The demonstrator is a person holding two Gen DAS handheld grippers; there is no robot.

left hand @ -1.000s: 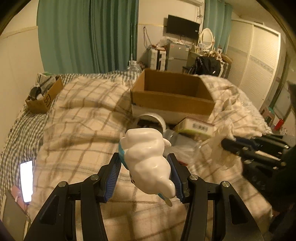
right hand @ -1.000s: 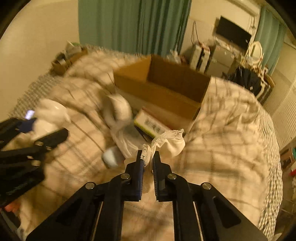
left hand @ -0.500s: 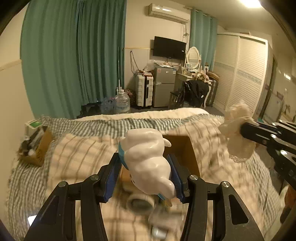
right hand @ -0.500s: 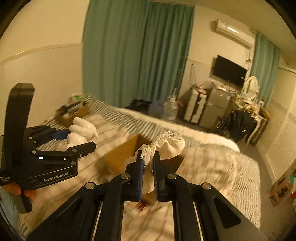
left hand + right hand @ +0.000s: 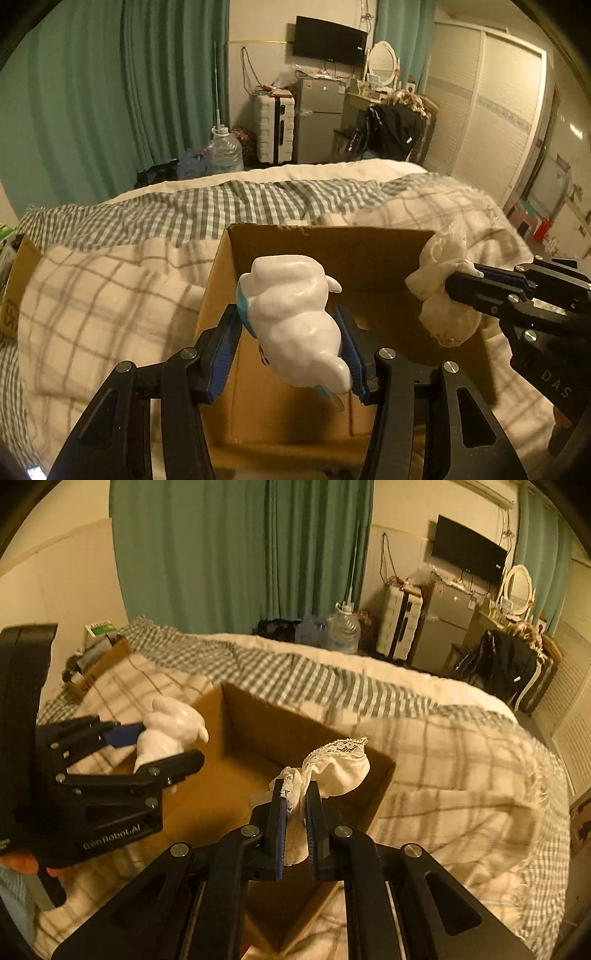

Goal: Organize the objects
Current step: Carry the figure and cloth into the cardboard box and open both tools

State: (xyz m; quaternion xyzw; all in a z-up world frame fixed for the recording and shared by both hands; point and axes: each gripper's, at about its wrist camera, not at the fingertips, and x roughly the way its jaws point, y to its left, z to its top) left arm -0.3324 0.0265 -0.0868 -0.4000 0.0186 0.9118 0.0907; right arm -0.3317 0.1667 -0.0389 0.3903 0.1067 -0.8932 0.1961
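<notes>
My left gripper (image 5: 291,325) is shut on a white ceramic figurine (image 5: 295,321) with a blue collar and holds it above the open cardboard box (image 5: 332,243). It also shows in the right wrist view (image 5: 170,731), over the box's left side (image 5: 258,746). My right gripper (image 5: 295,801) is shut on a white lace-trimmed cloth (image 5: 332,768) and holds it over the box's right part. That cloth shows in the left wrist view (image 5: 443,295) at the box's right wall. The box floor looks bare where visible.
The box sits on a bed with a plaid blanket (image 5: 92,295) and checked sheet (image 5: 221,206). A smaller cardboard box (image 5: 99,661) of items sits at the bed's left edge. Beyond the bed stand a water jug (image 5: 225,151), suitcase and fridge (image 5: 317,118).
Both grippers have moved from the clutter in front of the box, up and forward, until they hang over its open top. Each keeps its hold.
</notes>
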